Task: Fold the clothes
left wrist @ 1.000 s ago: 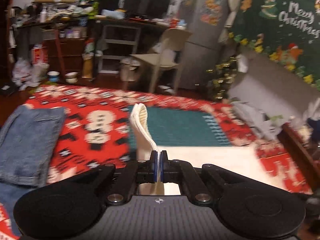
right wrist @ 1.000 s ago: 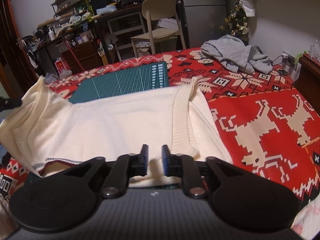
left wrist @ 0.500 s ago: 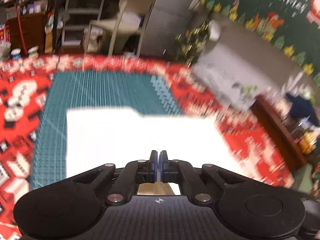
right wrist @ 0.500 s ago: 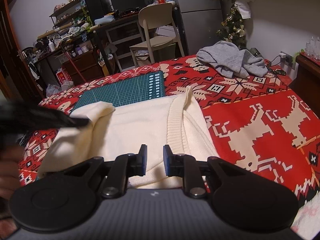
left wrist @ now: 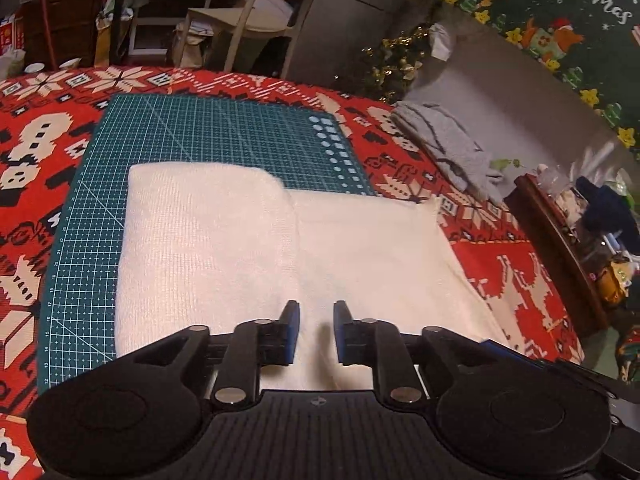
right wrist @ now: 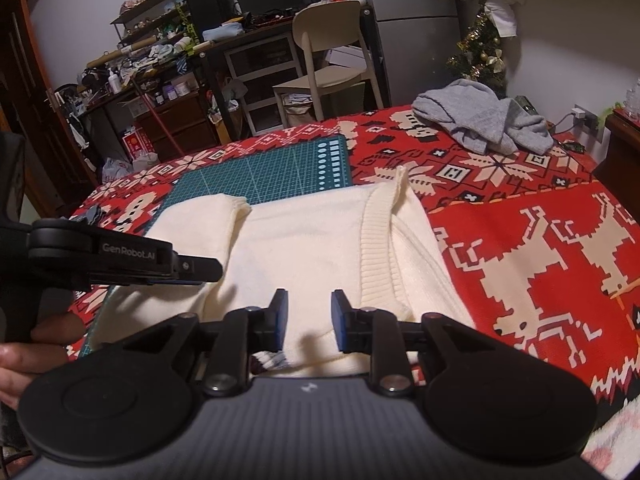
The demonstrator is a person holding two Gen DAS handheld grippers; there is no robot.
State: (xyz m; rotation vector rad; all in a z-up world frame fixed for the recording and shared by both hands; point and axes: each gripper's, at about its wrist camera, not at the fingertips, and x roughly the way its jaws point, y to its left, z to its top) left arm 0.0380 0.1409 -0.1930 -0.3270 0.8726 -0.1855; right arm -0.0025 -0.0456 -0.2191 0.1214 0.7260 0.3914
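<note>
Your cream sweater (left wrist: 280, 248) lies flat, partly on the green cutting mat (left wrist: 224, 128), partly on the red patterned blanket (right wrist: 520, 240), one side folded over. Your left gripper (left wrist: 316, 332) has just been opening; nothing sits between its jaws. Your right gripper (right wrist: 308, 320) likewise has parted jaws over the hem. A grey garment (right wrist: 484, 120) lies crumpled well apart.

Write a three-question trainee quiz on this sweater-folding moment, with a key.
1. True or false: the left gripper is clamping the cream sweater.
2. Which garment lies crumpled beyond the sweater: A jeans, B grey sweater, C towel?
3. Fill in: the sweater lies partly on a green ___ mat.

Key: 1 false, its jaws have just been opening and stand apart over the fabric; 2 B; 3 cutting.
</note>
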